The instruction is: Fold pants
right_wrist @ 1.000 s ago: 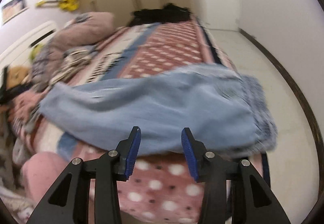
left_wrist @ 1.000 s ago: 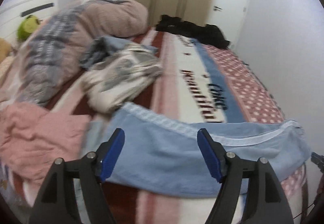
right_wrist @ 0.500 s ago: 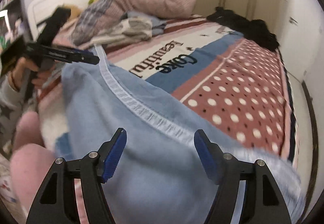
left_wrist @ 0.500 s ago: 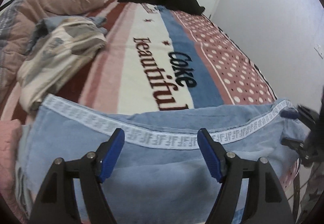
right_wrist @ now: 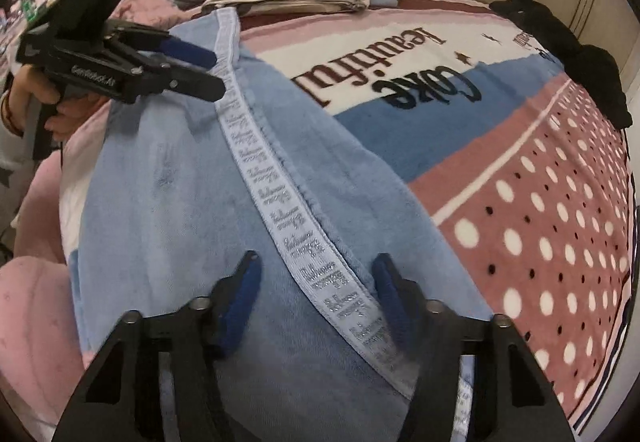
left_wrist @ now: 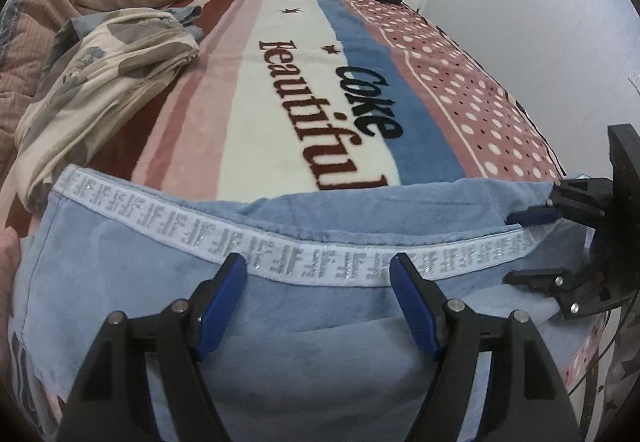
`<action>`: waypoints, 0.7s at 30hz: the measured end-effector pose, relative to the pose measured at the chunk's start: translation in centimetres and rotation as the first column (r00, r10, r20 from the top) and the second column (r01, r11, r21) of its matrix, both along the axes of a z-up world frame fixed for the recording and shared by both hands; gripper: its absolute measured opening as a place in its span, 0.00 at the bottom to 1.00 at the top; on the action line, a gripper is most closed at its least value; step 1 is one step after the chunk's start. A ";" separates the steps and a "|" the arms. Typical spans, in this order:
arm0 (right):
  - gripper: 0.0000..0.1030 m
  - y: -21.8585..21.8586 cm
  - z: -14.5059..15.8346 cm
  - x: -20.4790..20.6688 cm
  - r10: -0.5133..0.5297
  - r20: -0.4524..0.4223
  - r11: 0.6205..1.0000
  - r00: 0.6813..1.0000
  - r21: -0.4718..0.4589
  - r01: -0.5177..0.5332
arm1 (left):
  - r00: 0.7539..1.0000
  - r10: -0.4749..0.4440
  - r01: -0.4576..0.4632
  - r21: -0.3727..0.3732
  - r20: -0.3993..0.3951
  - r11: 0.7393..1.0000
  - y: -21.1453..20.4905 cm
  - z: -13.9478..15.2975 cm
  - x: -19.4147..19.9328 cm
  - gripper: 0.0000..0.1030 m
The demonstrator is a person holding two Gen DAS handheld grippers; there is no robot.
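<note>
I have the pants [left_wrist: 304, 318] flat along the bed's [left_wrist: 304, 82] near edge, long axis left-right; left gripper [left_wrist: 316, 300] and right gripper [right_wrist: 316, 294] both gape wide, holding nothing, each straddling the white side stripe [right_wrist: 276, 202]

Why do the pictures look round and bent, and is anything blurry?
Both views use fisheye lenses: dark corners, and the blanket bulges like a dome. Left wrist view: sharp, evenly lit, pants crisp. Right wrist view: dimmer, with its own right gripper fingertips slightly smeared and the stripe soft near them.
</note>
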State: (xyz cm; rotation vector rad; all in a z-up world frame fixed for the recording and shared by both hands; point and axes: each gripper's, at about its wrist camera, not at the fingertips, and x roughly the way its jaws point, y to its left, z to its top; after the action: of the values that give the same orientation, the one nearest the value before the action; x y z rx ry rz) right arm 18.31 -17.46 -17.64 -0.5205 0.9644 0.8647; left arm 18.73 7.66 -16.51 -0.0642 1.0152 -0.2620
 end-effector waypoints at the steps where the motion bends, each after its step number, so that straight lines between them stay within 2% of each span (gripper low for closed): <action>1: 0.33 0.0 0.1 -0.4 0.009 0.002 1.000 1.000 -0.007 -0.009 | 1.000 0.002 -0.002 -0.002 -0.001 1.000 0.1 -0.1 -0.1 0.69; 5: 0.19 0.1 0.4 -1.9 0.050 0.012 0.998 0.999 -0.036 -0.049 | 1.000 0.007 -0.007 -0.011 -0.005 1.000 0.6 -0.2 -0.3 0.69; 6: 0.13 0.1 0.5 -2.1 0.054 0.016 0.998 0.998 -0.042 -0.054 | 1.000 0.007 -0.007 -0.010 -0.004 1.000 0.6 -0.2 -0.4 0.69; 10: 0.03 0.4 0.6 -2.6 0.019 0.110 0.997 0.994 -0.071 -0.012 | 1.000 0.012 -0.012 -0.004 0.007 1.000 0.6 0.0 -0.6 0.69; 12: 0.02 0.5 1.1 -2.3 -0.028 0.192 0.997 0.981 -0.070 0.042 | 1.000 0.016 -0.016 -0.004 0.012 1.000 0.8 0.2 -0.6 0.69; 14: 0.02 0.5 1.8 -1.6 -0.084 0.235 0.994 0.968 -0.051 0.099 | 1.000 0.021 -0.021 0.000 0.018 1.000 1.1 0.4 -0.8 0.69; 17: 0.02 0.5 2.8 -0.3 -0.141 0.273 0.988 0.951 -0.024 0.154 | 0.999 0.031 -0.031 0.012 0.030 0.999 1.7 0.6 -0.9 0.69; 21: 0.02 1.2 2.9 1.2 -0.189 0.293 0.977 0.937 -0.035 0.209 | 0.997 0.056 -0.058 0.030 0.048 0.998 2.7 0.6 -1.0 0.69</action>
State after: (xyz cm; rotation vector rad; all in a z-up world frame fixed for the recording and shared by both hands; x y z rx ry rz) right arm 19.54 -16.26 -14.76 -0.5772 0.7632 0.5570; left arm 17.72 10.33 -15.89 -0.0579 0.9694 -0.1945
